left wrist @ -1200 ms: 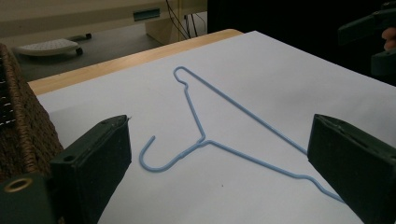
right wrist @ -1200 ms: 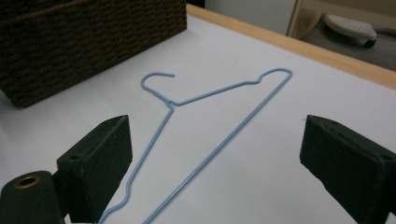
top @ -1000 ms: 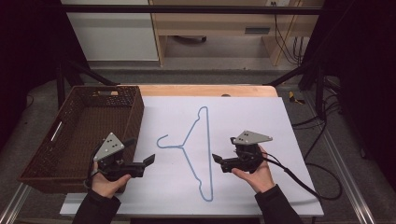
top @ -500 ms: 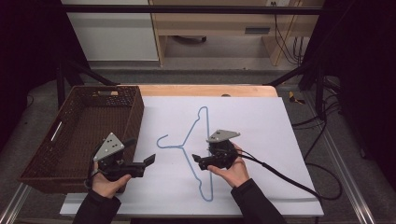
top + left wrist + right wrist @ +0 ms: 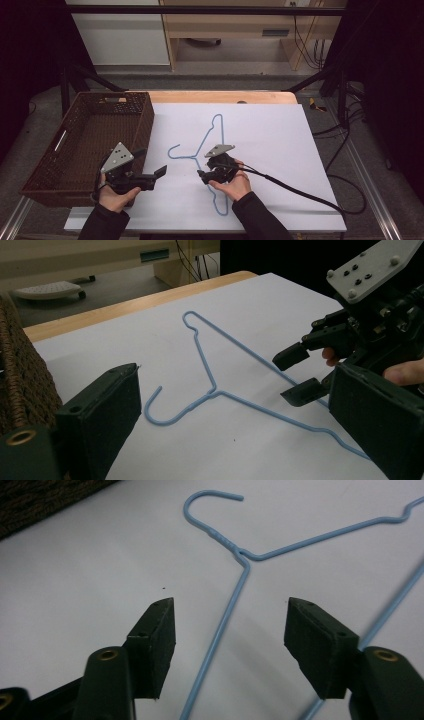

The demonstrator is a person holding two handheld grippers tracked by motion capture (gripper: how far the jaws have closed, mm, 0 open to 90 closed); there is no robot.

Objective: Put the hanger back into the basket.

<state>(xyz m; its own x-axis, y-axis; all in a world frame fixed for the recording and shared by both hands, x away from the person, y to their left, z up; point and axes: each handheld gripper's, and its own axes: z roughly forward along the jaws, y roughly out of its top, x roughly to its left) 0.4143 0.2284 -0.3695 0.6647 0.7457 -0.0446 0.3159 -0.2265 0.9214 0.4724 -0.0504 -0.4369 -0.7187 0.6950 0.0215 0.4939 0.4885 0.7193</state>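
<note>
Straddling blue hanger (image 5: 227, 615), apparently untouched

- It looks like a lab or recording workroom.
- Black curtains (image 5: 30, 55) flank a white-covered worktop (image 5: 280, 150) on a metal frame (image 5: 372, 195).
- Loose cables (image 5: 305, 40) trail behind, under a wooden bench (image 5: 230, 25).

A brown wicker basket (image 5: 90, 135) sat to my left on the worktop (image 5: 280, 135), its side touching the white sheet's edge.
</note>
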